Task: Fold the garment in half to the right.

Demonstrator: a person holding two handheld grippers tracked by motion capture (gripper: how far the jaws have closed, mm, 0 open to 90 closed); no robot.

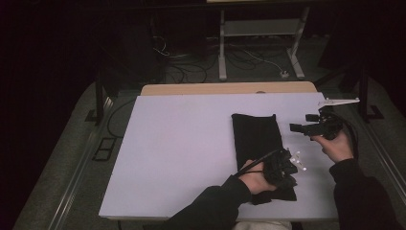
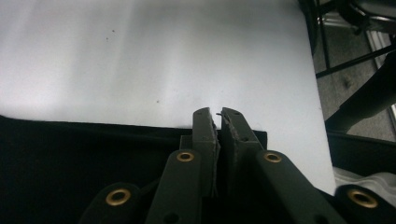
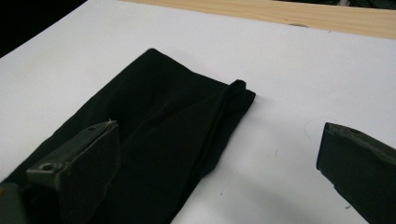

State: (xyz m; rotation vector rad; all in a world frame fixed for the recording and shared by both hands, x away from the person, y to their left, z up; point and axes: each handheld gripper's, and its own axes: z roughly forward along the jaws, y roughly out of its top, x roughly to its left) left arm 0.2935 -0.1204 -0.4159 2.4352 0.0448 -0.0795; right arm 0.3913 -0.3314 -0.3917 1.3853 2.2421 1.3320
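Black folded cloth, a long soft strip of dark fabric, lies on the pale lilac-white surface, right of its middle, running from about twelve o'clock down to six o'clock toward the person.

At the left, the left forearm in a dark sleeve comes in from six o'clock and angles toward two o'clock. Its hand holds the left claw low over the near end of the cloth, pointed toward three o'clock. In the left gripper view the two black jaws stand almost together, with only a thin slit between the pads; the cloth's edge lies beneath and around them, and whether any fabric is pinched in that slit cannot be told.

Farther right, the right hand is raised off the surface at about three o'clock of the cloth, wrist bent, holding the right claw level and aimed toward nine o'clock at the cloth's far half. Its jaws stand wide apart with nothing between them; in the right gripper view the cloth lies below, one jaw over the fabric and the other over bare surface.

A light wooden strip borders the surface at twelve o'clock. Beyond it, on the floor, stand a grey metal frame and loose cables. Nothing lies between either claw and the cloth.

The right gripper view shows a small raised fold at the cloth's far corner, which the high view leaves too dark to make out.
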